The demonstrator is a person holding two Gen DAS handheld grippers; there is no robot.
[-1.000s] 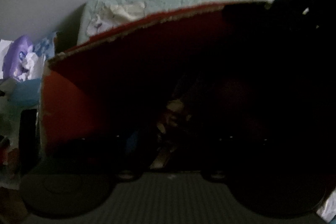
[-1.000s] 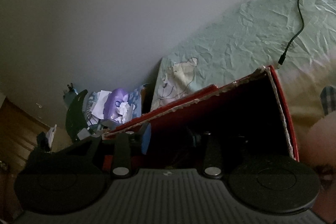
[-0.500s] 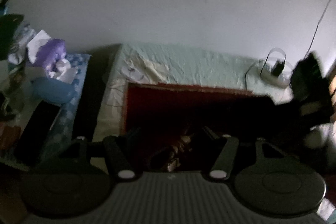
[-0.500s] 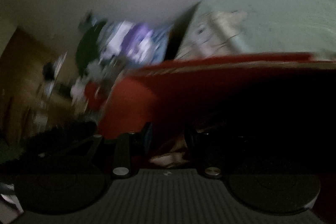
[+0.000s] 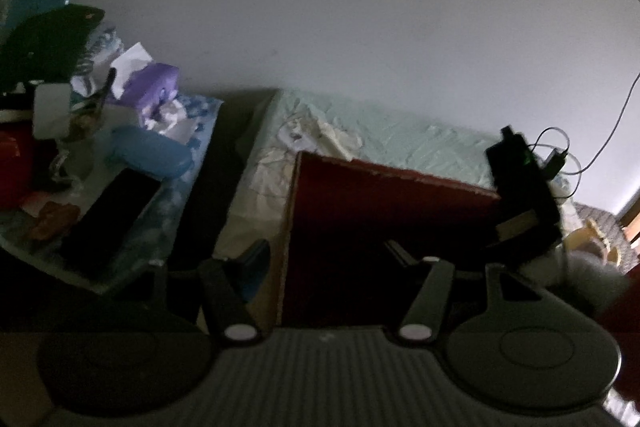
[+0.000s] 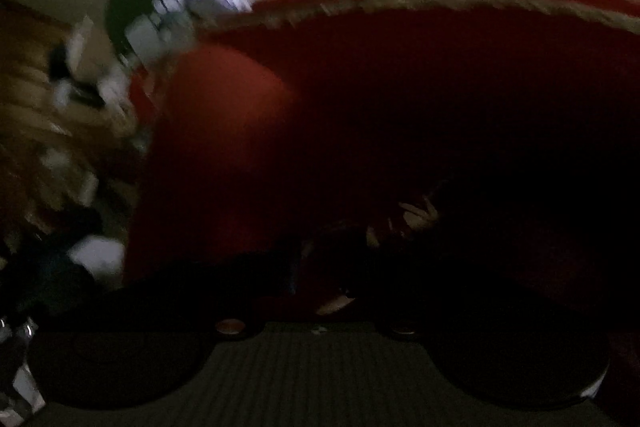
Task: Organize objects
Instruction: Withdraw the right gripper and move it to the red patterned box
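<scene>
A red cardboard box (image 5: pixel 380 195) stands open on the bed, its inside dark. My left gripper (image 5: pixel 326 253) is open and hangs over the box's near left corner, one finger (image 5: pixel 224 291) outside the left wall and the other inside. My right gripper (image 5: pixel 520 187) shows as a black block at the box's right rim. In the blurred right wrist view, my right gripper (image 6: pixel 316 267) reaches down into the box (image 6: pixel 248 131). Its fingers are nearly lost in shadow and stand wide apart. Pale, unclear items (image 6: pixel 416 215) lie on the box floor ahead of it.
The bed's light green sheet (image 5: pixel 400 143) runs behind the box along a white wall. A charger and cable (image 5: pixel 558 159) lie at the back right. The side table (image 5: pixel 160 223) at left holds a purple tissue box (image 5: pixel 156 83), a blue object (image 5: pixel 148 155) and a black slab (image 5: pixel 108 219).
My left gripper has pulled back and up out of the box, so the wall, bed and side table now show. My right gripper has dropped from above the rim down into the box.
</scene>
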